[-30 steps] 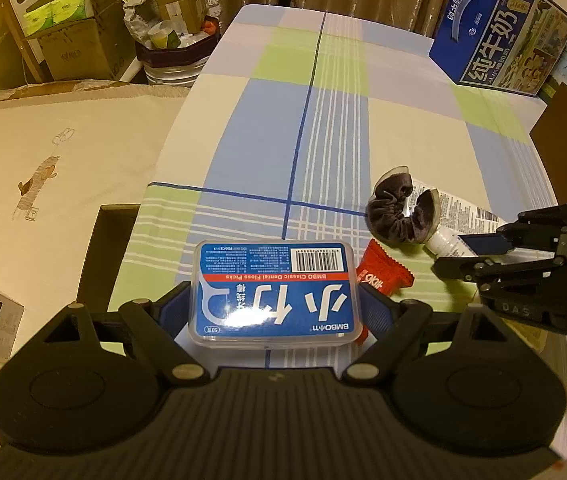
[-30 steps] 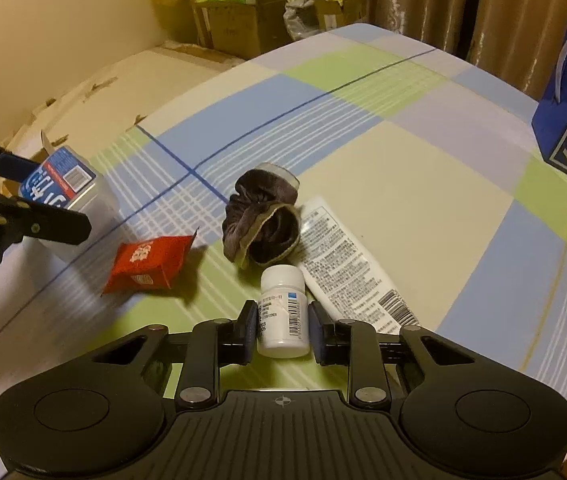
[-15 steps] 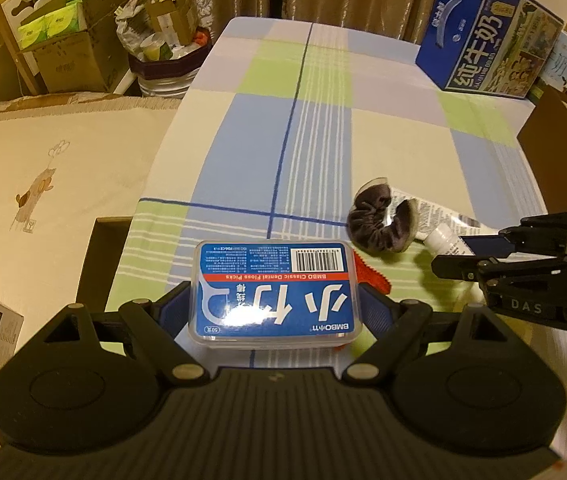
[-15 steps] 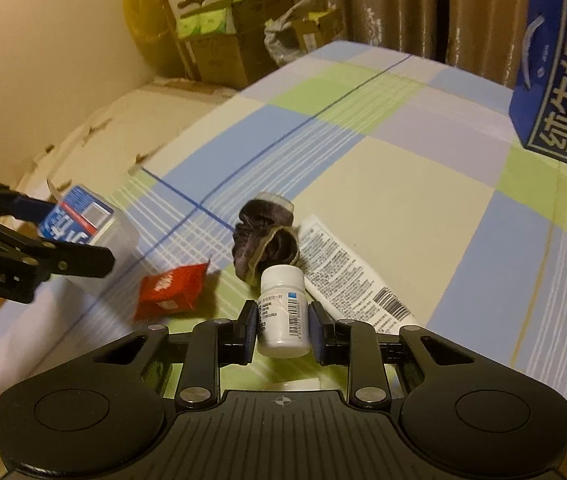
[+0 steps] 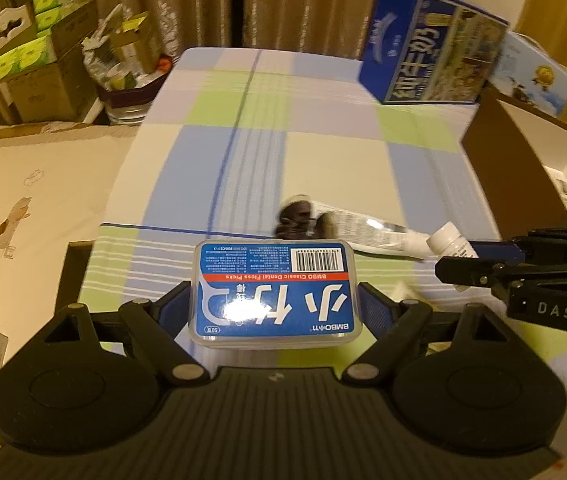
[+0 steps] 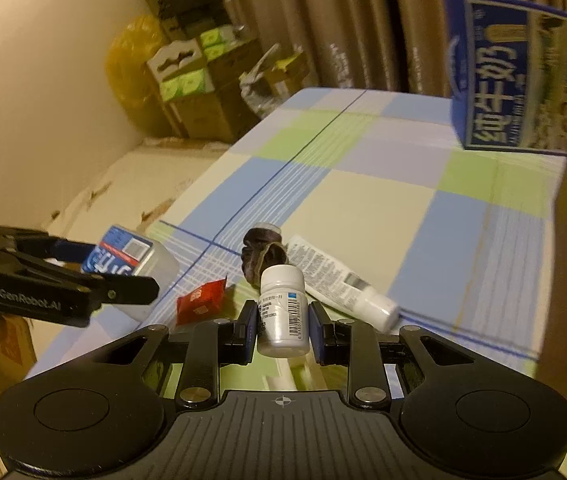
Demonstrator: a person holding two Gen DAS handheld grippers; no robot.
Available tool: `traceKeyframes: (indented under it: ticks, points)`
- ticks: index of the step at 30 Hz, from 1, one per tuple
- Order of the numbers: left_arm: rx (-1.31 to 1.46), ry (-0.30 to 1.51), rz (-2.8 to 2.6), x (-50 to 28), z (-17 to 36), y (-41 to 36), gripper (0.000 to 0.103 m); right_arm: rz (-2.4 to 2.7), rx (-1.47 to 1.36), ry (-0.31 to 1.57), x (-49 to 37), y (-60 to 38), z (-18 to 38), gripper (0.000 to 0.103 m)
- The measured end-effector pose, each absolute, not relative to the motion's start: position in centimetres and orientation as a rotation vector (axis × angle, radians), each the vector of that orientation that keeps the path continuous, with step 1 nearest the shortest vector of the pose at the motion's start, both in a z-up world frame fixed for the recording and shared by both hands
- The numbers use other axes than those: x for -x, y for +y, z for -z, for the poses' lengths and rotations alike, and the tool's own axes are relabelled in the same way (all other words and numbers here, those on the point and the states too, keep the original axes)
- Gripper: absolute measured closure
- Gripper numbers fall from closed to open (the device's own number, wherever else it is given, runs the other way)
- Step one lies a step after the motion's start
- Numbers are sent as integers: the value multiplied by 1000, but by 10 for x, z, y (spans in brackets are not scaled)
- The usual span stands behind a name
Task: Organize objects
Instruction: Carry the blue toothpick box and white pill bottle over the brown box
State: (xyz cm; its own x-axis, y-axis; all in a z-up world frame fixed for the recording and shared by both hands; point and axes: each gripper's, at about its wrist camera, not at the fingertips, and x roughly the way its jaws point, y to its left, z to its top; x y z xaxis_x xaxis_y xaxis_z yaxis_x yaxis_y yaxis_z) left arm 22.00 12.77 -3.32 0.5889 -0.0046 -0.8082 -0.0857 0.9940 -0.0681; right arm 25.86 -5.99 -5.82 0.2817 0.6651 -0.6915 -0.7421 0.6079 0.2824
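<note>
Progress is judged to be partial: two items are in hand and clear of the table, three are seen unsorted. The left gripper (image 5: 275,304) is closed on a floss pick box (image 5: 275,288), which is clamped by its short sides, label up, and held above the checked tablecloth (image 5: 323,160). The right gripper (image 6: 281,326) is closed on a white pill bottle (image 6: 282,310), held upright between the blue pads (image 6: 250,326) and likewise lifted. Ahead of the right gripper, a dark scrunchie (image 6: 263,254) is noted lying on the cloth, with a white tube (image 6: 341,282) touching it on the right side. A red sachet (image 6: 200,302) is seen ahead and to the left of the right gripper, apart from the scrunchie and between the two grippers. A brown open box (image 5: 531,160) is observed ahead and to the right of the left gripper, beyond the right gripper; it is judged the likely receptacle, though nothing can be made out inside it. A blue milk carton (image 5: 431,48) stands at the far end of the cloth. Neither held item is yet deposited; placement of both, and collection of the three remaining items, is judged outstanding.
</note>
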Motion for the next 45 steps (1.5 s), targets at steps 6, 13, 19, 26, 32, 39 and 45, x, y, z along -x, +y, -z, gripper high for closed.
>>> traceKeyframes:
  ticks: [6, 13, 19, 26, 32, 39, 45]
  points:
    - [105, 933, 22, -205, 24, 97, 19, -891, 25, 879, -242, -107, 45, 79]
    - [91, 937, 112, -192, 15, 53, 19, -811, -49, 909, -225, -164, 38, 79]
    - [52, 934, 201, -190, 9, 6, 19, -742, -97, 897, -215, -210, 29, 79]
    - [2, 932, 297, -196, 5, -48, 19, -665, -140, 862, -210, -263, 14, 79]
    - [-31, 925, 360, -209, 4, -89, 19, -601, -168, 840, -214, -303, 5, 79]
    - [-57, 907, 398, -232, 1, -130, 19, -555, -184, 812, -235, -339, -7, 79]
    - [-66, 883, 404, -267, -6, -158, 19, -539, -183, 775, -269, -358, -20, 79]
